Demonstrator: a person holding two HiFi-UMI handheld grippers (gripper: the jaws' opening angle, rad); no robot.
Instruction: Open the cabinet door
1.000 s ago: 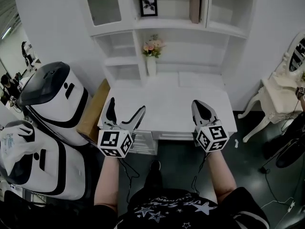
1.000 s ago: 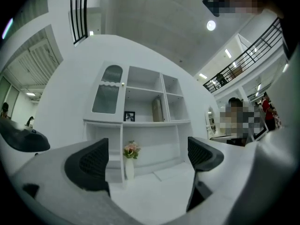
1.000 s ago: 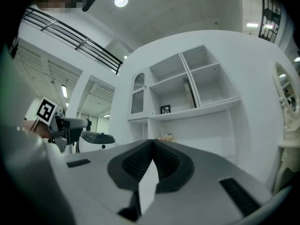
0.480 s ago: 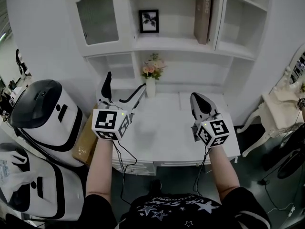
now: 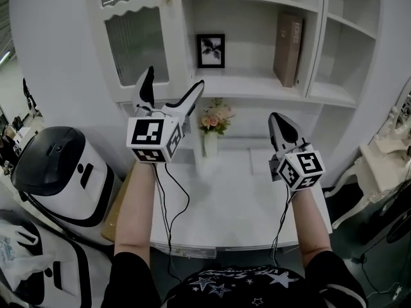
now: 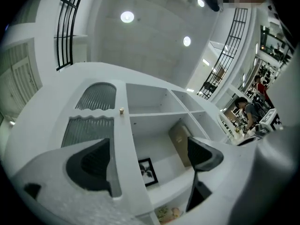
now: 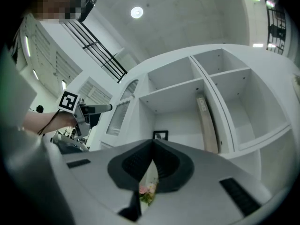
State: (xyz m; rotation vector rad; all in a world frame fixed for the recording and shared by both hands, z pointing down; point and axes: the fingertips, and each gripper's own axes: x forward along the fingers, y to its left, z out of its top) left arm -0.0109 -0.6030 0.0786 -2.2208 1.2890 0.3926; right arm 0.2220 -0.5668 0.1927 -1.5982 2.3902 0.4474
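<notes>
White desk (image 5: 225, 204) below shelves (image 5: 257, 87) w/ cabinet door (image 5: 133, 40).

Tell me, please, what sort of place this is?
Probably a mock home study set up inside a lab or showroom. A white desk sits under shelves holding a framed picture and flowers, but bulky white machines stand right beside it.
</notes>
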